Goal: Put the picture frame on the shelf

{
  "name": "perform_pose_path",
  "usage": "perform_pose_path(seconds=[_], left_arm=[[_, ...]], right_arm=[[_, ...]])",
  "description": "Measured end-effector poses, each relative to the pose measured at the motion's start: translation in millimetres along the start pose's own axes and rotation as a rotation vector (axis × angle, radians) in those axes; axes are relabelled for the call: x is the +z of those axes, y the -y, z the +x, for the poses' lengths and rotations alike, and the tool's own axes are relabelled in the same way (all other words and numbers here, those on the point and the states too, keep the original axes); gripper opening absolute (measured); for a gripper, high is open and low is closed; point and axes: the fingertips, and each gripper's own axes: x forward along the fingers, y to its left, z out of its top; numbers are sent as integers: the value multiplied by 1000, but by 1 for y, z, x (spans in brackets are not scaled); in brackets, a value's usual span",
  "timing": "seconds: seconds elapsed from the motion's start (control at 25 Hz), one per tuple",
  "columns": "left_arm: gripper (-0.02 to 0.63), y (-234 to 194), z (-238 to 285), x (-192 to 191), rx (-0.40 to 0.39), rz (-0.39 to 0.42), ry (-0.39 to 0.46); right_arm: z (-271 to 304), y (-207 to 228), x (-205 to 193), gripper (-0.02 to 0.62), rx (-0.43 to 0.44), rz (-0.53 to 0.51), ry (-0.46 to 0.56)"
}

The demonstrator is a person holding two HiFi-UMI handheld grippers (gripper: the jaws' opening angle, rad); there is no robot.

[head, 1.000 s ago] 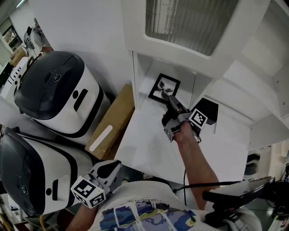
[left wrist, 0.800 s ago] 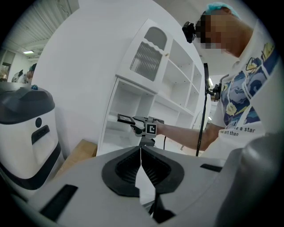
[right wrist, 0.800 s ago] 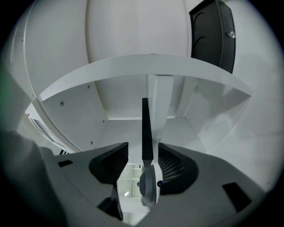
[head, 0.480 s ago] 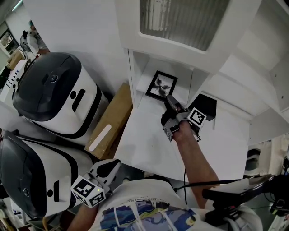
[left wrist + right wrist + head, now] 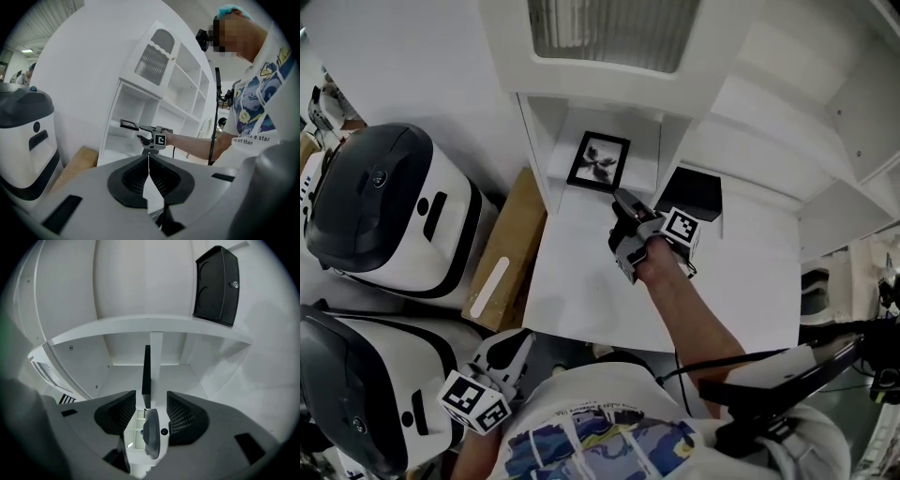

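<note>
Fingers [image 5: 118, 414] of the right gripper [image 5: 151, 395] stand apart, one on each side of the near edge of the picture frame [image 5: 600, 161], and neither visibly presses on it. The frame lies flat and face up on the shelf [image 5: 645, 161] inside the white cabinet's small compartment. From the right gripper view only its thin dark edge shows and the face is hidden. From the head view the print in it is a dark blot that is hard to make out. That view does not settle whether the fingertips touch the frame.

Low at the person's side, the left gripper [image 5: 148, 157] has its fingers closed together with nothing between them.

A black speaker-like box [image 5: 692, 192] stands at the back of the white table [image 5: 741, 272], just right of the compartment. To the left a cardboard box [image 5: 502, 253] leans beside two white appliances with dark lids [image 5: 384, 206], the nearer one cut off by the picture's edge.
</note>
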Motion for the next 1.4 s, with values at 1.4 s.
perform_pose_path(seconds=[1.4], left_arm=[[17, 4, -50, -24, -116, 9, -6]], right_arm=[[-115, 59, -125, 35, -264, -332, -124]])
